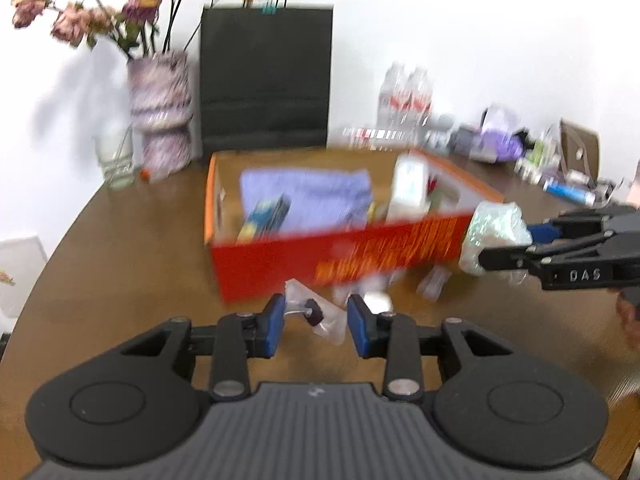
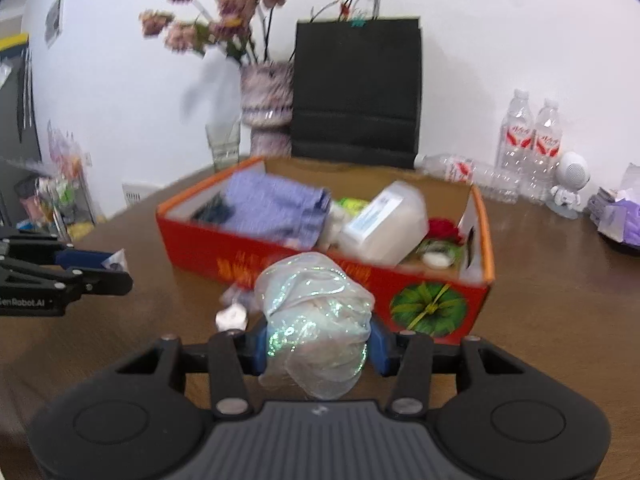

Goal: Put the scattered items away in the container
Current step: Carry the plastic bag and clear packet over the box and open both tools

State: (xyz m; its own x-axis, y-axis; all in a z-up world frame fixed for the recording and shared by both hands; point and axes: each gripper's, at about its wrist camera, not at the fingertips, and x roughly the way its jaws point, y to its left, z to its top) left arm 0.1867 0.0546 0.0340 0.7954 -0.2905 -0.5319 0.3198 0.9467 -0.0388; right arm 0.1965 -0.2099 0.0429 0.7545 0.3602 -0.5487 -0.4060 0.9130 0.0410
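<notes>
A red cardboard box [image 1: 340,256] [image 2: 200,248] sits mid-table with a purple cloth [image 1: 312,196] [image 2: 276,208], a white plastic tub [image 2: 384,224] and small items inside. My right gripper [image 2: 318,346] [image 1: 506,246] is shut on a shiny iridescent bundle [image 2: 316,320] [image 1: 494,232], held in front of the box's near wall. My left gripper [image 1: 316,326] is open, its blue pads on either side of a clear plastic bag with a small black piece [image 1: 316,314] lying on the table. More small clear packets [image 1: 432,280] [image 2: 234,312] lie before the box.
A patterned vase with dried roses [image 1: 160,116] [image 2: 266,104], a glass [image 1: 116,160] and a black paper bag [image 1: 266,76] [image 2: 356,88] stand behind the box. Water bottles [image 2: 528,140], a white toy robot [image 2: 570,184] and clutter [image 1: 560,168] sit at the back right.
</notes>
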